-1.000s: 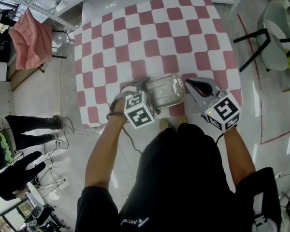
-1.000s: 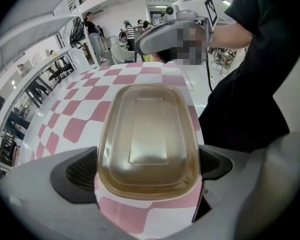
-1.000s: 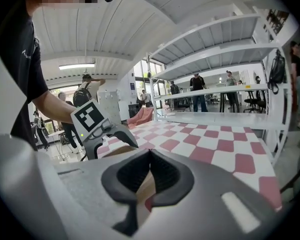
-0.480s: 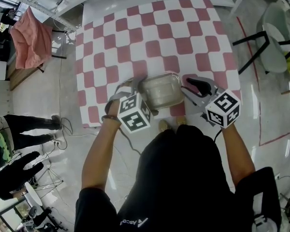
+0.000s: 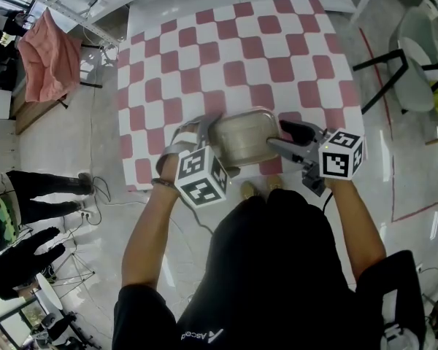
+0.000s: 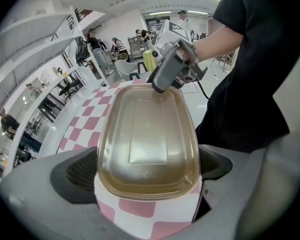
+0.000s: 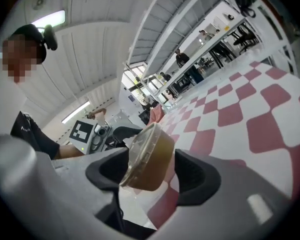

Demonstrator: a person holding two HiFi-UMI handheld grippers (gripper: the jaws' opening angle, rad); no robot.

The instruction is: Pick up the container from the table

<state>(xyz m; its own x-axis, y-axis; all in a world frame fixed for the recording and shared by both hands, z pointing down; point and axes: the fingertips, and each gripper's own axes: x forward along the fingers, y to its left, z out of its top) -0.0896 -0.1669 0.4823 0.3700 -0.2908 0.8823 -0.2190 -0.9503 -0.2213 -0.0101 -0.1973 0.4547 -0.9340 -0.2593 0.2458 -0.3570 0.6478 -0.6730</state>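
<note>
Head view: clear rectangular plastic container (image 5: 242, 135) with a lid, down near the 6 o'clock edge of the pink-and-white checkered table (image 5: 277, 49). Left gripper (image 5: 215, 146) at its 9 o'clock end, right gripper (image 5: 286, 138) at its 3 o'clock end.

Left gripper view: clamped on the container, pads tight against both long sides, lid facing up. Right gripper over at 12 o'clock.

Right gripper view: jaws opening, container's end tilted between them, pads not pressing on it. Checkered cloth off toward 3 o'clock.
</note>
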